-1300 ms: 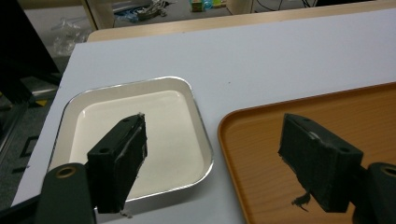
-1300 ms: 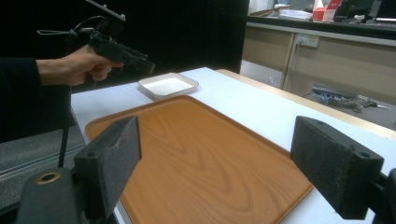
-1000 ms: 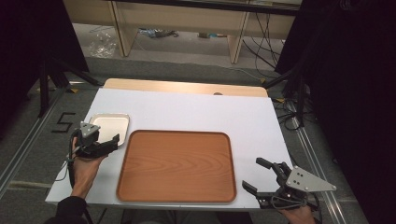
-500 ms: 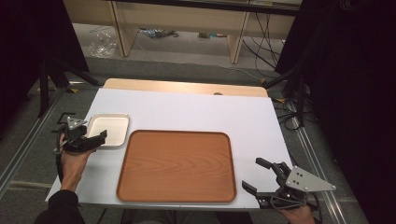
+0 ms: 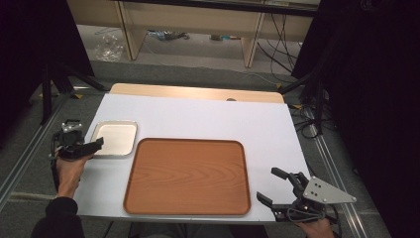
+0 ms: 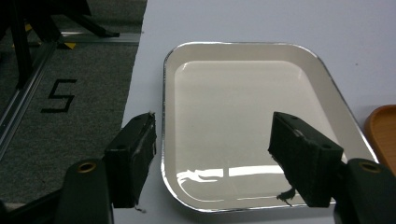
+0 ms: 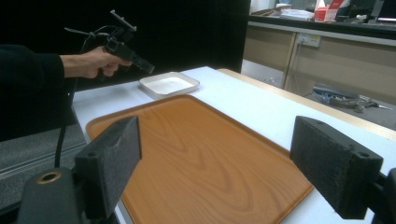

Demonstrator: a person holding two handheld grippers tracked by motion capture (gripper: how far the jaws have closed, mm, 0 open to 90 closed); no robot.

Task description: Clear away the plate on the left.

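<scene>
left hand-held gripper (image 5: 91,147): jaws apart and just been closing, straddling near-left corner of dish (image 6: 243,126), no grip
dish: table (image 5: 208,119) left, beside tray (image 5: 188,176)
right hand-held gripper (image 5: 271,187): released, near-right

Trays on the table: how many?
2. The small white tray sits at the table's left edge, just ahead of the left gripper. The large wooden tray lies in the middle, right beside it. Both are empty; nothing looks hidden.
</scene>
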